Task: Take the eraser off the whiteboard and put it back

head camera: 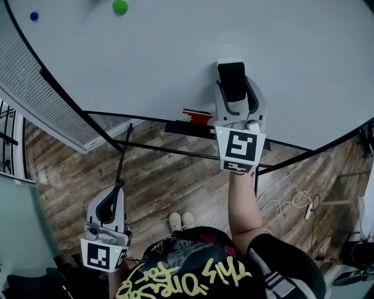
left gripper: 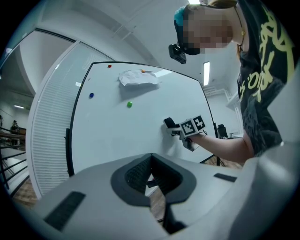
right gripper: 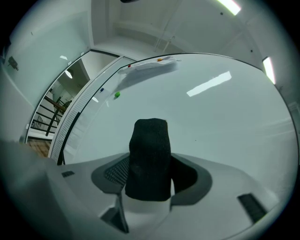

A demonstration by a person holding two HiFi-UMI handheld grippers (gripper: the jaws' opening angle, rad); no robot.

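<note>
At the whiteboard (head camera: pixel 146 58), right gripper (head camera: pixel 234 86) jaws clamp the eraser (right gripper: pixel 149 154), its base hidden; left gripper (left gripper: pixel 150 161) jaws meet, empty.

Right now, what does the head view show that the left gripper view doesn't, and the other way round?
Head view only: the person's shoes and a white cable on the wood floor. Left gripper view only: crumpled paper and a red magnet high on the whiteboard. Both: the right gripper shut on the black eraser at the board, plus the green magnet.
</note>
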